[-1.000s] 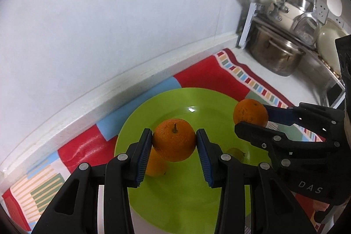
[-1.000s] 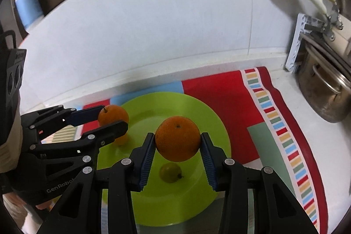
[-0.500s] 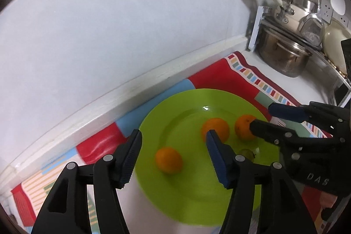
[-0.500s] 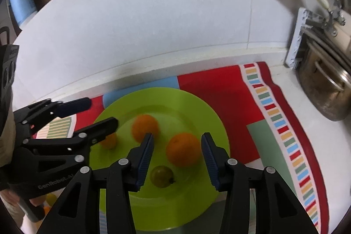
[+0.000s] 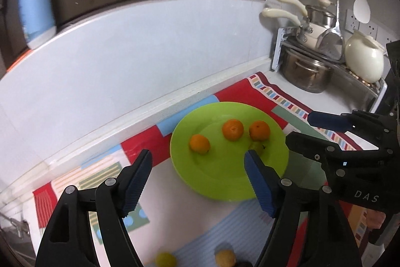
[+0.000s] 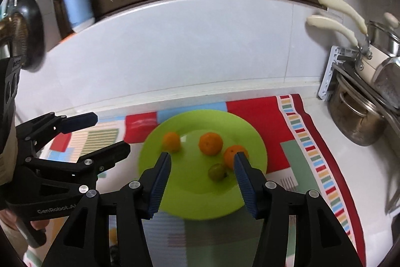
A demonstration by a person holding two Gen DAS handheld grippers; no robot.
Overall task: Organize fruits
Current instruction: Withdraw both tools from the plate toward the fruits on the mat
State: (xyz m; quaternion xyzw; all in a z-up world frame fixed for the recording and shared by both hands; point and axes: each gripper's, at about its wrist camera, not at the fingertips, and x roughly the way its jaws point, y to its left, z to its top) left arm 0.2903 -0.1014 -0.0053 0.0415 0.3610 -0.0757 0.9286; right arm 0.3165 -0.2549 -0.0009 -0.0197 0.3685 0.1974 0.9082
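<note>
With both jaw pairs just having opened, I hold my left gripper (image 5: 197, 178) and right gripper (image 6: 202, 177) empty above the green plate (image 5: 217, 182). Three oranges (image 5: 232, 129) and a small green fruit (image 6: 217, 172) lie on that plate.

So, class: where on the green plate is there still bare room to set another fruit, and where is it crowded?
The plate's near half, toward the grippers, is bare, as is the far rim strip. The middle band is crowded: three oranges in a row, with a small green fruit just in front of the right-hand one.

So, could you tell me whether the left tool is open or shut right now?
Open. The left tool has just been opening; its blue pads stand wide apart with nothing between them, the oranges lying free on the green plate.
</note>
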